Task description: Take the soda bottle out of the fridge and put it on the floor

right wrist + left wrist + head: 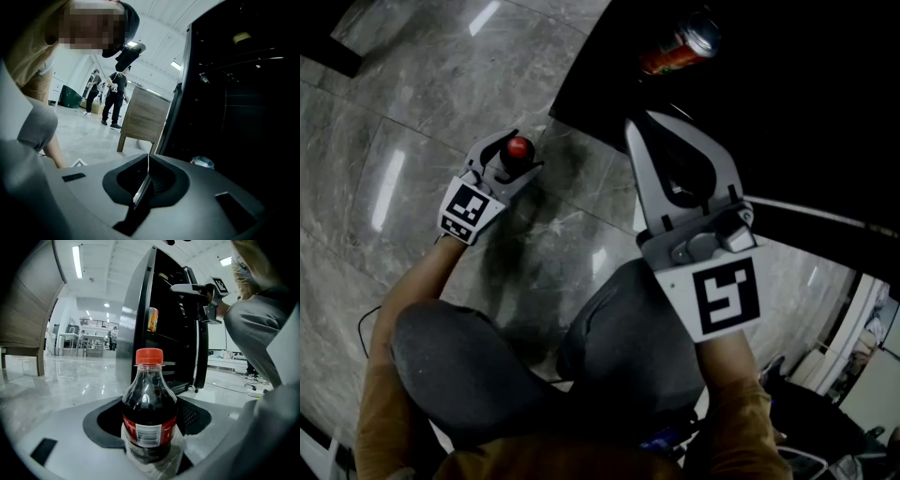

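Well, the soda bottle (pixel 149 404) is out of the fridge (pixel 174 333). It sits between the jaws of the left gripper (pixel 515 160), and the jaws squeeze its dark lower part from both sides. The bottle stands straight up, with its red cap (pixel 518 147) on top. In the head view you look right down onto that cap.

The floor (pixel 412 103) is grey and shiny, and it lies right under the bottle. So I think the way to go is straight down, with the bottle kept upright. No view shows the bottom of the bottle, so I cannot tell if it touches the floor yet.

In the head view the bottle is at about 10 o'clock from the person's knees (pixel 609 337). The fridge is up at 1 o'clock, and it is dark inside. A can (pixel 680 45) lies in there.

The right gripper (pixel 643 125) is up by the fridge, well apart from the bottle. Its jaws are pressed together with nothing in them. The left gripper is the one with the bottle, so I think it should do the job.
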Motion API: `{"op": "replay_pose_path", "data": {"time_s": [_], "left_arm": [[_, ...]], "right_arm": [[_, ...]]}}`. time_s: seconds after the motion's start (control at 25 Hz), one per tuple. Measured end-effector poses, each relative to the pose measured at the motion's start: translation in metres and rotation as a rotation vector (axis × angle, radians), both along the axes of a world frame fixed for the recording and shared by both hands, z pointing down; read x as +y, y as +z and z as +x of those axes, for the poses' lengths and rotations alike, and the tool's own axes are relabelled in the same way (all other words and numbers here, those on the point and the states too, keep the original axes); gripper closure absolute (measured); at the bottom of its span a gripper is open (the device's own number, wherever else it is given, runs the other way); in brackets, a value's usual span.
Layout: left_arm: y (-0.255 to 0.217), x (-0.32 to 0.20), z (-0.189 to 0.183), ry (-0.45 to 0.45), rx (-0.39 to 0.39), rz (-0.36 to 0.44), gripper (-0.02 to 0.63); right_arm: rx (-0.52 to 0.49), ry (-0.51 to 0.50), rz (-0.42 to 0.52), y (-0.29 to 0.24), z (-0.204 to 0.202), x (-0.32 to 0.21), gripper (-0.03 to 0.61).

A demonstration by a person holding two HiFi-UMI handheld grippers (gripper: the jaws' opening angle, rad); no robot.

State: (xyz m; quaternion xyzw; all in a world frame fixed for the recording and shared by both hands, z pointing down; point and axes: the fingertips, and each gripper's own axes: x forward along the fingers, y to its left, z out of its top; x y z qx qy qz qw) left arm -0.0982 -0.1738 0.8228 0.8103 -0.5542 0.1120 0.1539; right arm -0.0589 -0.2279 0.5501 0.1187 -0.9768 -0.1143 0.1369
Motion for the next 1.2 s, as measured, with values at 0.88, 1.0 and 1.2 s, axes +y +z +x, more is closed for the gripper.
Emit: {"op": "replay_pose_path", "data": {"time_s": [0.88, 1.0, 1.2], "left_arm": [[0.033, 0.017, -0.008, -0.041, -0.089, -0.051, 0.307], [0.036, 0.021, -0.004, -0.02, -0.11, -0.067, 0.307], [0.04, 0.021, 0.0, 0.039, -0.05, -0.126, 0.305]], "right_arm": [[-0.082, -0.024, -0.033, -0.009, -0.004, 0.012, 0.575], [-0.105, -0.041, -0.038, -0.013, -0.012, 0.02, 0.575], [-0.117, -0.069, -0.049, -0.015, -0.023, 0.033, 0.575]]}}
